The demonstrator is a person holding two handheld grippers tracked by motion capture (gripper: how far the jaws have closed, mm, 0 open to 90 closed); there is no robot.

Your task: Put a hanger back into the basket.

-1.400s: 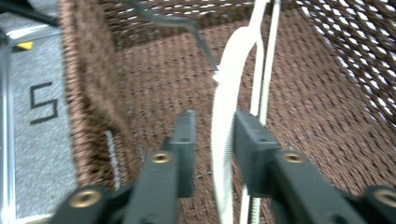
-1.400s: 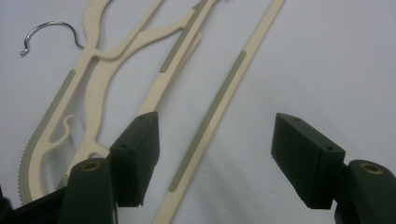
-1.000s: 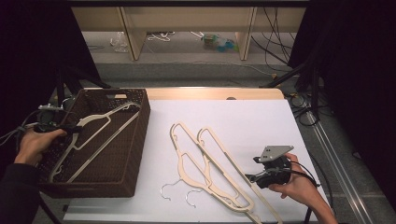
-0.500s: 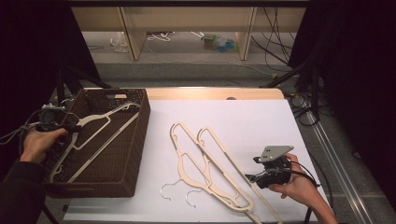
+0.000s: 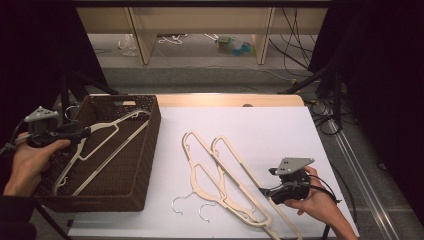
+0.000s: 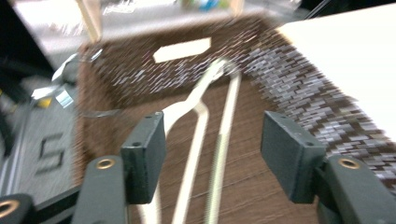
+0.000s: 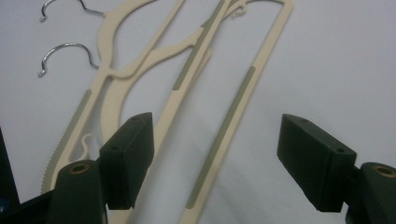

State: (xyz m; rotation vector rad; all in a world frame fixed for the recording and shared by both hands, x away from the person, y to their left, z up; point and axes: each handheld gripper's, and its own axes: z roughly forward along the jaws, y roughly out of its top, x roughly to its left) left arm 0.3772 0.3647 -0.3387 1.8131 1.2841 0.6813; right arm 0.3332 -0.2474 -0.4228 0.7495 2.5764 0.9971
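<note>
A cream hanger (image 5: 107, 140) lies slanted in the dark woven basket (image 5: 145, 150) at the table's left. My left gripper (image 5: 86, 133) hovers over the basket's left side. Its jaws have just been opening and now stand apart; the hanger (image 6: 201, 112) shows through the gap (image 6: 212, 135), lower down and untouched. Two more cream hangers (image 5: 220, 175) with metal hooks lie overlapped on the white table. My right gripper (image 5: 265, 192) is at their near end, jaws just opened wider, with hanger bars (image 7: 187, 60) on the table beyond the gap (image 7: 215, 135) and nothing pressed.
The white table top (image 5: 280, 130) is bare at the back and right. A wooden strip (image 5: 225, 100) borders its far edge. Shelf legs (image 5: 142, 40), cables and litter sit on the floor beyond. A metal rail (image 5: 360, 170) runs along the right.
My left hand has lifted and shifted at the basket's left rim, and its jaws have parted off the hanger. The right hand has stayed in place.
</note>
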